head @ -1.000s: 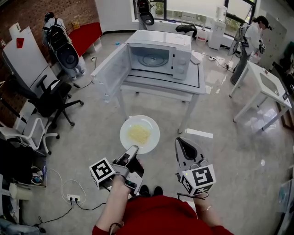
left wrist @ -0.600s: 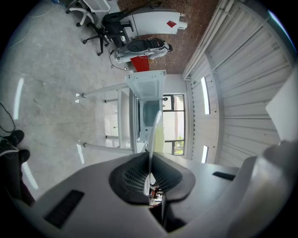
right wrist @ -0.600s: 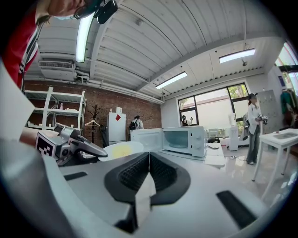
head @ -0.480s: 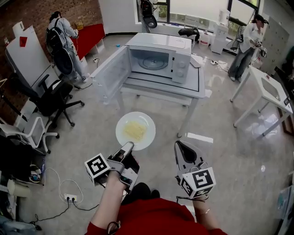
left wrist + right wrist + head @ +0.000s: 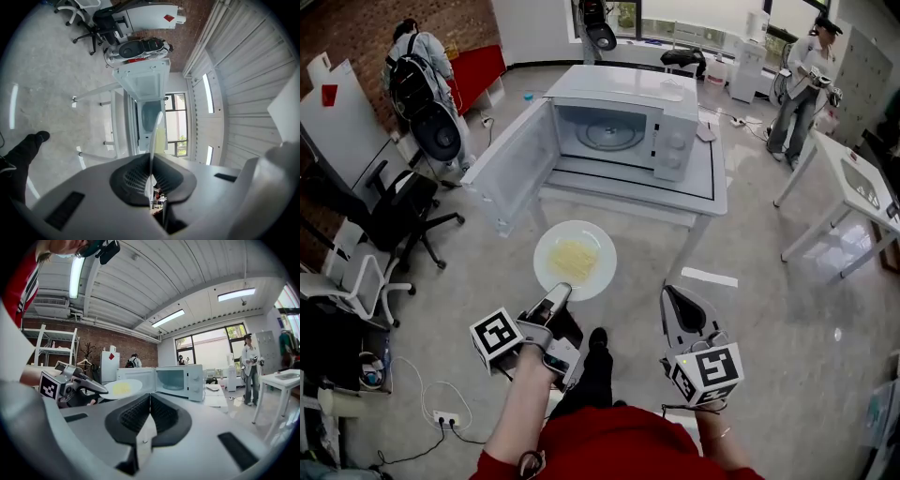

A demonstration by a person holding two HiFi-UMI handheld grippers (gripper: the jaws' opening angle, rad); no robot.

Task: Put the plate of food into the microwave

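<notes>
Progress: the plate (image 5: 575, 260) of food has come nearer the open microwave (image 5: 623, 122), which stands at twelve o'clock from it. The left gripper (image 5: 557, 294) clamps its rim; the right gripper (image 5: 673, 300) is closed and empty. Insertion remains.

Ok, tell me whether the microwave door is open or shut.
Open. The microwave has its door swung out to the left, and the turntable inside shows.

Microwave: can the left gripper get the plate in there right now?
Probably, once it comes closer. The door of the microwave stands wide open, and nothing sits between the plate in the left gripper and the opening.
</notes>
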